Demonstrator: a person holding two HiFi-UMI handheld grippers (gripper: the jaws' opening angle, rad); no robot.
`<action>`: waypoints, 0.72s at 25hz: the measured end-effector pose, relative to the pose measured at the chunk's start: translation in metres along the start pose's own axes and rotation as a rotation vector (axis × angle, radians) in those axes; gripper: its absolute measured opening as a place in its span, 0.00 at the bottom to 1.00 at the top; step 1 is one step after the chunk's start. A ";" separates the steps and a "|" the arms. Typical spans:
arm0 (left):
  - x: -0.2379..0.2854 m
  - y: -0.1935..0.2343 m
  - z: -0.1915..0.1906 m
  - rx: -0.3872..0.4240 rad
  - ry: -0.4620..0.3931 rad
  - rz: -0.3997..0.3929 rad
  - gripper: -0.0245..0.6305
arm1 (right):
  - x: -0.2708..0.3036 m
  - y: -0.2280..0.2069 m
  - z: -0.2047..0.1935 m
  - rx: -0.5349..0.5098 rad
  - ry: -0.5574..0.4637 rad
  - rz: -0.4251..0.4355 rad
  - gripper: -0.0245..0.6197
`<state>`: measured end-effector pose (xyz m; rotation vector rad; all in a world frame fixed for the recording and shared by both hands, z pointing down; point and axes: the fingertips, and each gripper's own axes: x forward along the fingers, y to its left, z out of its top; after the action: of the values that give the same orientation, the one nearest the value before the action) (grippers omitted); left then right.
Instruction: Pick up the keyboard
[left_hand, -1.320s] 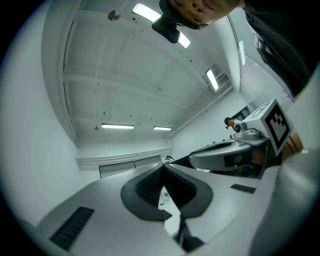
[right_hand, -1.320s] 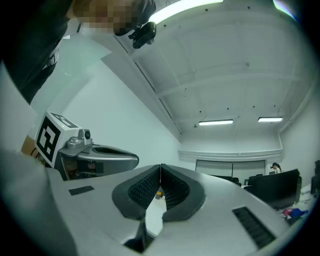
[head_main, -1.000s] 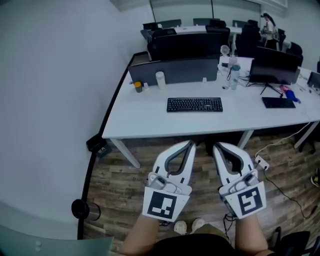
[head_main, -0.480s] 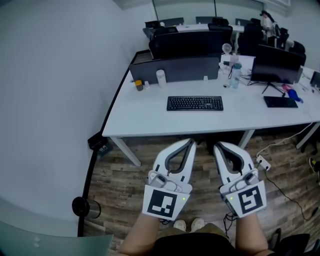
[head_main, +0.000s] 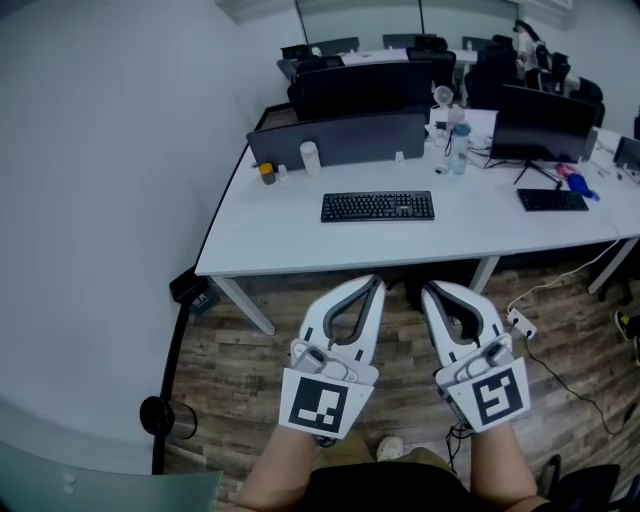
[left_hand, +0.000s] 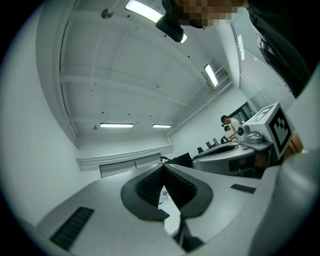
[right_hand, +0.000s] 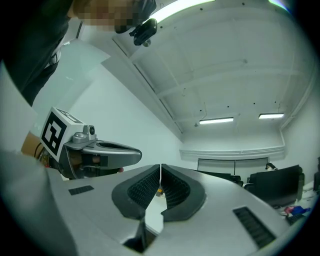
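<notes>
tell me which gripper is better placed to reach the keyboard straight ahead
Left, slightly: the left gripper faces the middle of the keyboard, the right gripper its right end. Both are shut.

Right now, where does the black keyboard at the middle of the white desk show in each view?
Head view: black keyboard, upper centre, on the white desk.
Left gripper view: not visible past the shut left gripper.
Right gripper view: not visible past the shut right gripper.
Shared landmark: the desk, a white sliver below each gripper's jaws.

Black keyboard (head_main: 377, 206), flat (keys up), mid white desk (head_main: 300, 235)
</notes>
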<state>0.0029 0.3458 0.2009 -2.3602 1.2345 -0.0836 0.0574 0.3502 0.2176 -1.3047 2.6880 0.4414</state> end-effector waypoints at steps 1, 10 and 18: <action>0.000 0.000 0.001 -0.006 -0.002 0.005 0.05 | -0.001 0.000 0.000 -0.002 0.003 0.001 0.09; 0.009 0.000 0.000 -0.033 -0.003 0.045 0.05 | -0.008 -0.010 -0.005 0.005 -0.007 0.007 0.09; 0.032 0.007 -0.019 -0.010 -0.003 0.030 0.05 | 0.009 -0.027 -0.023 -0.008 -0.001 0.004 0.09</action>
<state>0.0115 0.3100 0.2097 -2.3491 1.2707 -0.0636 0.0733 0.3204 0.2316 -1.3015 2.6908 0.4539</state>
